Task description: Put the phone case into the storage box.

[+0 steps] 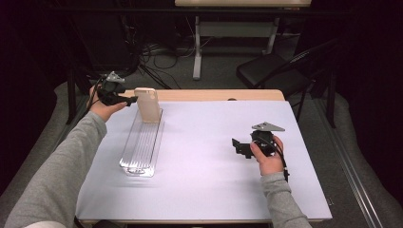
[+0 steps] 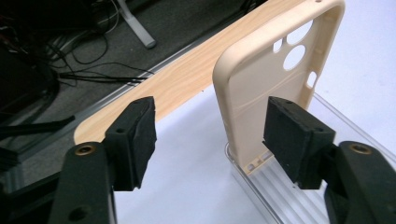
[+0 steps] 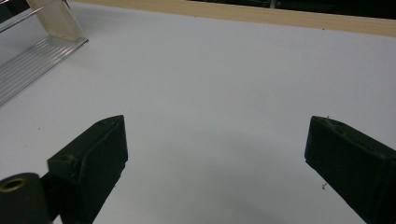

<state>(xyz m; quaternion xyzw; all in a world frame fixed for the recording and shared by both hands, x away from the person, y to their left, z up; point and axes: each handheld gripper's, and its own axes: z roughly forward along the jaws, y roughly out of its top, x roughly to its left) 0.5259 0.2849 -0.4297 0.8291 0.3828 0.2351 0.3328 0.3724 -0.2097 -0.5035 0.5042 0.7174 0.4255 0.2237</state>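
A beige phone case (image 1: 148,104) stands upright in the far end of a clear ribbed tray (image 1: 140,147) on the left of the white mat. My left gripper (image 1: 129,100) hovers just to the left of it. In the left gripper view the case (image 2: 261,88) shows its hollow inner side with the camera cut-outs, and the left gripper (image 2: 210,126) is open; the right pad (image 2: 294,140) is close in front of the case's lower edge, without pressing on it. My right gripper (image 1: 240,147) rests low over the mat at the right, open (image 3: 215,154) and holding nothing.
The wooden table edge (image 1: 214,95) runs along the back of the mat (image 1: 209,156). Behind the table stand a black folding chair (image 1: 271,71) and a desk leg (image 1: 197,47), with cables on the floor. The case (image 3: 53,18) and tray (image 3: 28,65) lie far left of my right gripper.
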